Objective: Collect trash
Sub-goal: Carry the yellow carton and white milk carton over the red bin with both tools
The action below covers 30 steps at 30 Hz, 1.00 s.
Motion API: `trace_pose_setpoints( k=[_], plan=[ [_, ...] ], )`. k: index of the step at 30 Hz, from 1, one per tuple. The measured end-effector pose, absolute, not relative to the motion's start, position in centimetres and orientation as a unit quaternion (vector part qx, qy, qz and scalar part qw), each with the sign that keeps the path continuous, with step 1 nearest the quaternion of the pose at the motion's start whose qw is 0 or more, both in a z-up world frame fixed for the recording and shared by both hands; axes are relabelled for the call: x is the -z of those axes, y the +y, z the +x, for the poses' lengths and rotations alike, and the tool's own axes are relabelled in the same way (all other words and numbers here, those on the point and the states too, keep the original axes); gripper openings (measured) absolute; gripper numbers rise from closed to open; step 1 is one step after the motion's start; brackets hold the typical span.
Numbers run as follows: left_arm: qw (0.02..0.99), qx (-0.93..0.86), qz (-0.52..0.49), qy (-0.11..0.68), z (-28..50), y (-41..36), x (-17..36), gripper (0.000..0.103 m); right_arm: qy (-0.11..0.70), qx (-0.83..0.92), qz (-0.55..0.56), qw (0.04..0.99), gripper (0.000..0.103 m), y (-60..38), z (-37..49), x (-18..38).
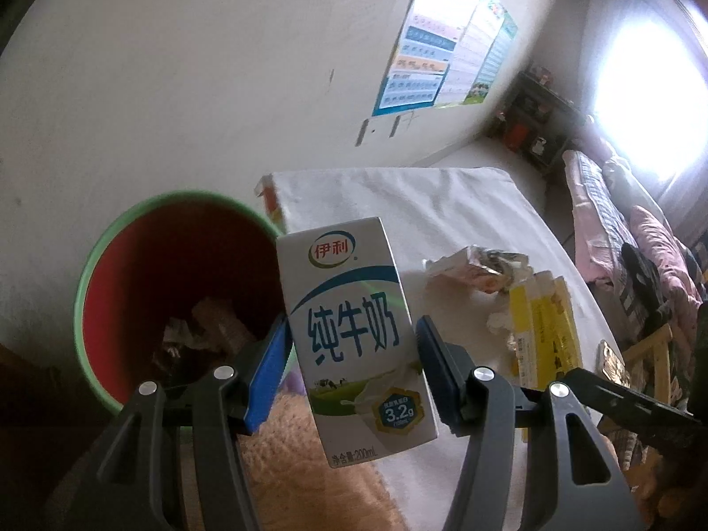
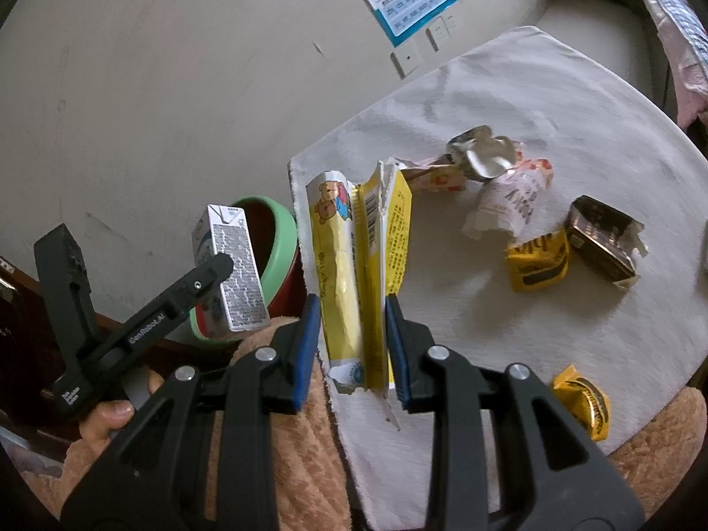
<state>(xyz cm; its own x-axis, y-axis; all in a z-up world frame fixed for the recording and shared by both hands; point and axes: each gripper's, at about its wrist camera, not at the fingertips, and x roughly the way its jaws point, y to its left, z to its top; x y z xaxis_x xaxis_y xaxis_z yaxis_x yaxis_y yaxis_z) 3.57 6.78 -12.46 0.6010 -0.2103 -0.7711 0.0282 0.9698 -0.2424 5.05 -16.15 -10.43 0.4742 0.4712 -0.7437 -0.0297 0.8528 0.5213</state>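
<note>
White-blue milk carton [image 1: 358,332] upright, yellow torn box [image 2: 367,283] flattened, both gripped.

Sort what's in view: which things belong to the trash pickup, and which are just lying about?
Job: milk carton, yellow box, bin, crumpled wrappers, yellow packets, brown box.

Just about: wall posters, bedding, white cloth.

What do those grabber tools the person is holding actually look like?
Each hand-held gripper is a black plastic frame with two wedge-shaped fingers, triangular cut-outs and round silver pivot bolts. The left hand-held gripper and right hand-held gripper both have flat blue pads lining the fingers' inner faces. Seen side-on, the left one carries small white lettering. No cables or sleeves are visible.
</note>
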Motion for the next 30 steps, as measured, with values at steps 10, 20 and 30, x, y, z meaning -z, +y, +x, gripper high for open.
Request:
trace_pose_setpoints(
  k=[10,20,30],
  plan=[
    [0.886,0.048,-0.123,0.444,3.3,9.6,13.4,0.055,0.506,-0.167,0.201,0.822,0.029,-13.2,5.8,10.8],
    [0.887,0.011,-0.142,0.439,3.2,13.3,13.8,0.055,0.512,-0.195,0.165,0.820,0.029,-9.2,7.1,10.5],
    [0.880,-0.035,-0.160,0.446,2.9,17.7,14.8,0.055,0.514,-0.230,0.132,0.816,0.029,-4.9,9.3,10.7]
  ],
)
